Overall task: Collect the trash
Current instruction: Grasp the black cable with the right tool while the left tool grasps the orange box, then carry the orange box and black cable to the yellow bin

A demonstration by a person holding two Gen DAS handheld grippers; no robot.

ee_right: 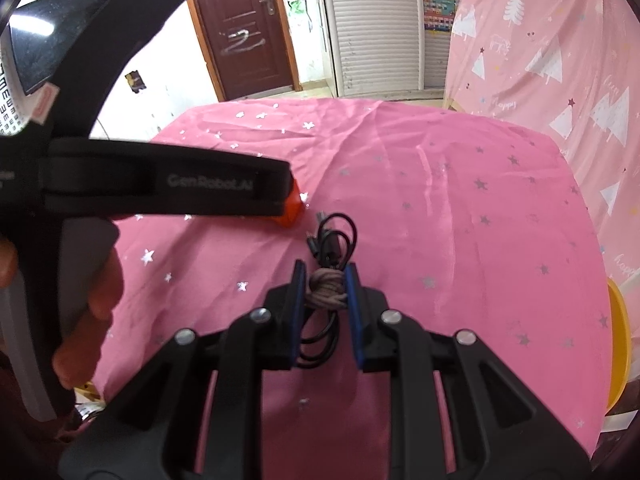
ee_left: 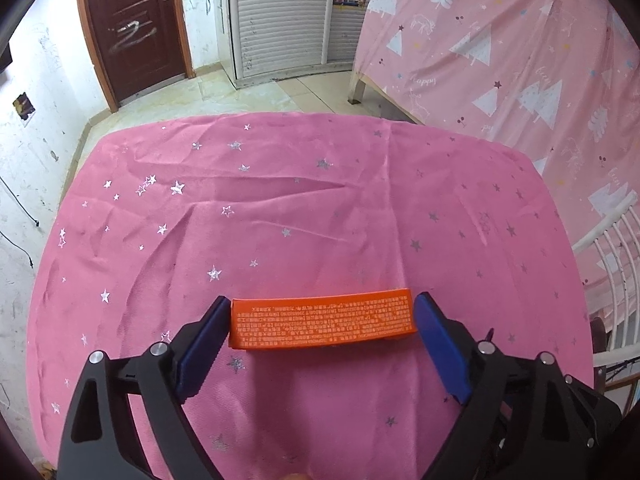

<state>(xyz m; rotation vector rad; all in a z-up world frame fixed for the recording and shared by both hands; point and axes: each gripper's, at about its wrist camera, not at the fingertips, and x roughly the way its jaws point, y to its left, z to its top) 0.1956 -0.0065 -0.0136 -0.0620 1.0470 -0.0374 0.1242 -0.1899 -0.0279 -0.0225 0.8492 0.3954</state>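
Note:
An orange box with small white print lies crosswise between the blue pads of my left gripper, which is shut on its two ends, just above the pink star cloth. One end of the box shows in the right wrist view past the left gripper's black body. My right gripper is shut on a coiled black cable bound with beige cord, at the cloth.
A pink tree-print curtain hangs on the right. A brown door and a white louvred cabinet stand behind. A white rack and a yellow rim sit past the table's right edge.

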